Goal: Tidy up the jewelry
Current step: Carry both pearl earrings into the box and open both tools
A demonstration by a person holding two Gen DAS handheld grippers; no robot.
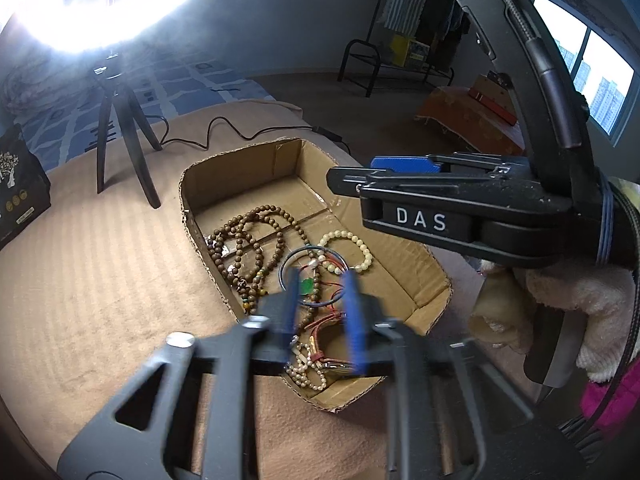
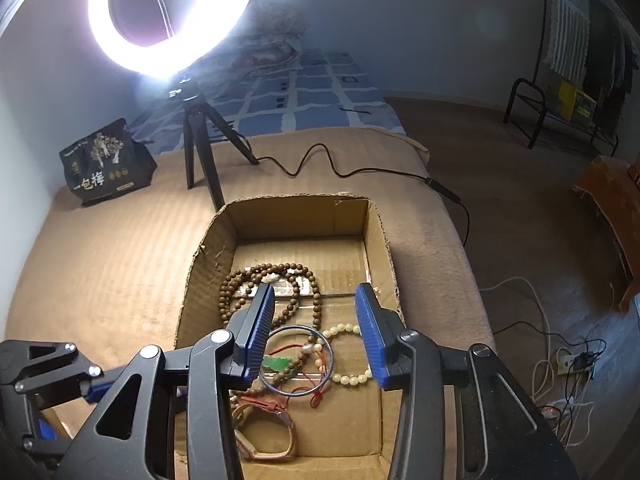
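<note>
An open cardboard box point(image 1: 240, 160) point(image 2: 208, 264) sits on a tan cloth. It holds a long brown bead necklace point(image 1: 256, 240) point(image 2: 296, 270), a pale bead bracelet point(image 1: 352, 250) point(image 2: 354, 378), a thin blue bangle point(image 1: 286, 266) point(image 2: 298, 394), a green pendant on red cord point(image 1: 307, 286) point(image 2: 276, 364), a leather strap point(image 2: 272, 436) and small pearl beads point(image 1: 308, 372). My left gripper point(image 1: 322, 312) hovers open and empty over the box's near end. My right gripper point(image 2: 316, 332) is open and empty above the box; it also shows in the left wrist view point(image 1: 404, 172).
A ring light on a black tripod point(image 1: 120, 120) point(image 2: 204, 148) stands behind the box with its cable point(image 2: 320, 168) across the cloth. A black snack bag point(image 2: 106, 164) point(image 1: 18, 192) lies at the left. Floor with cables and a power strip point(image 2: 568, 360) is to the right.
</note>
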